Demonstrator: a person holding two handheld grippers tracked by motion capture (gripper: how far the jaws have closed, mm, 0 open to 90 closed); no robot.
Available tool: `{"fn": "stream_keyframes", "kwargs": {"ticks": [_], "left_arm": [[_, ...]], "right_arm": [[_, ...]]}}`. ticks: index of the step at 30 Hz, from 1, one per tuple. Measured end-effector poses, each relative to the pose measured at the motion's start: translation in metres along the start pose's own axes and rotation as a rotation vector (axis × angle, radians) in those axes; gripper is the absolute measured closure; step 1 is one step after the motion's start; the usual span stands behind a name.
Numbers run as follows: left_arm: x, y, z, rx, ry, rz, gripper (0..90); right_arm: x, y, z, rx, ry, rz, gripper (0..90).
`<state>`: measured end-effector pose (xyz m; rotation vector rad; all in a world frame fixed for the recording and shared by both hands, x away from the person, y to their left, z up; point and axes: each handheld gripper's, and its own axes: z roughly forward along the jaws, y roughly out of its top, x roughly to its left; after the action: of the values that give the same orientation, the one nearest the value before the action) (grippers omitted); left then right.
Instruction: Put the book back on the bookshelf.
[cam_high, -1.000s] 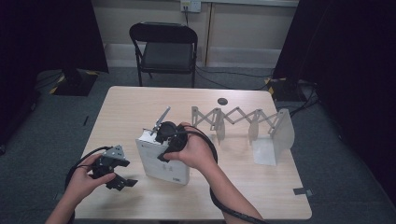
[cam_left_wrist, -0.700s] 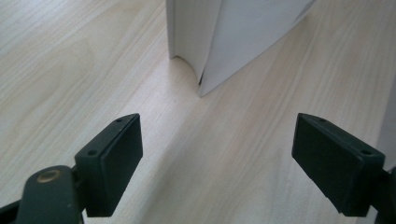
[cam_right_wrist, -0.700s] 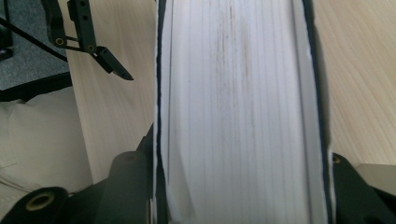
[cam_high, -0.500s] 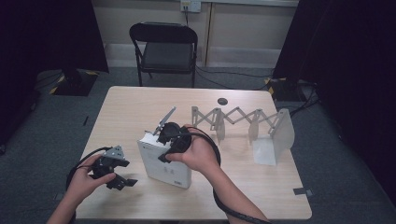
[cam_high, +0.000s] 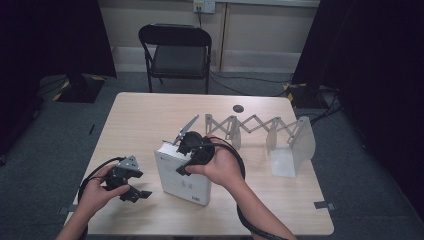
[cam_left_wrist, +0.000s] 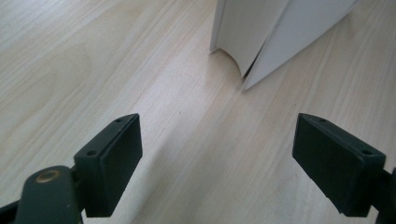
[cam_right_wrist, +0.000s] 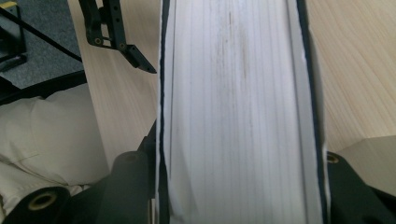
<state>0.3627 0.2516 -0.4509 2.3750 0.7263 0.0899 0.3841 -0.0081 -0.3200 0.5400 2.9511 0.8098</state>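
Clamping thick white book (cam_high: 182, 177) across its page block, right hand-held gripper (cam_high: 192, 150) | book upright on surface (cam_high: 150, 120), beside wide-open, empty left hand-held gripper (cam_high: 131, 186) | advice: keep squeeze even, book vertical.

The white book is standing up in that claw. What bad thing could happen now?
The book stands upright, pinched by just the right gripper at its top edge, so it might tip or slip free. The left gripper is open and beside it, not steadying it. If swung, the book might knock the folding rack.
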Motion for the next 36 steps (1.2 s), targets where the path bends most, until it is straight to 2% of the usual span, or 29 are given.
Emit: {"fn": "stream_keyframes", "kwargs": {"ticks": [12, 17, 20, 28, 32, 36], "left_arm": [[0.001, 0.003, 0.015, -0.007, -0.007, 0.004, 15.6], [0.002, 0.004, 0.021, -0.026, -0.006, 0.000, 15.6], [0.002, 0.004, 0.024, -0.024, 0.008, 0.003, 15.4], [0.004, 0.005, 0.034, -0.005, 0.003, 0.002, 15.4], [0.004, 0.006, 0.039, -0.002, 0.011, 0.008, 15.2], [0.007, 0.005, 0.042, -0.010, 0.036, 0.003, 15.1]], "right_arm": [[-0.003, -0.014, -0.016, -0.001, -0.008, 0.038, 52.3], [-0.004, -0.020, -0.021, 0.002, -0.003, 0.049, 52.3], [-0.004, -0.022, -0.023, 0.001, -0.007, 0.049, 52.4], [-0.003, -0.028, -0.032, -0.005, -0.008, 0.060, 52.4], [-0.003, -0.032, -0.036, -0.005, -0.015, 0.064, 52.4], [-0.003, -0.037, -0.040, -0.010, -0.018, 0.076, 52.4]]}}
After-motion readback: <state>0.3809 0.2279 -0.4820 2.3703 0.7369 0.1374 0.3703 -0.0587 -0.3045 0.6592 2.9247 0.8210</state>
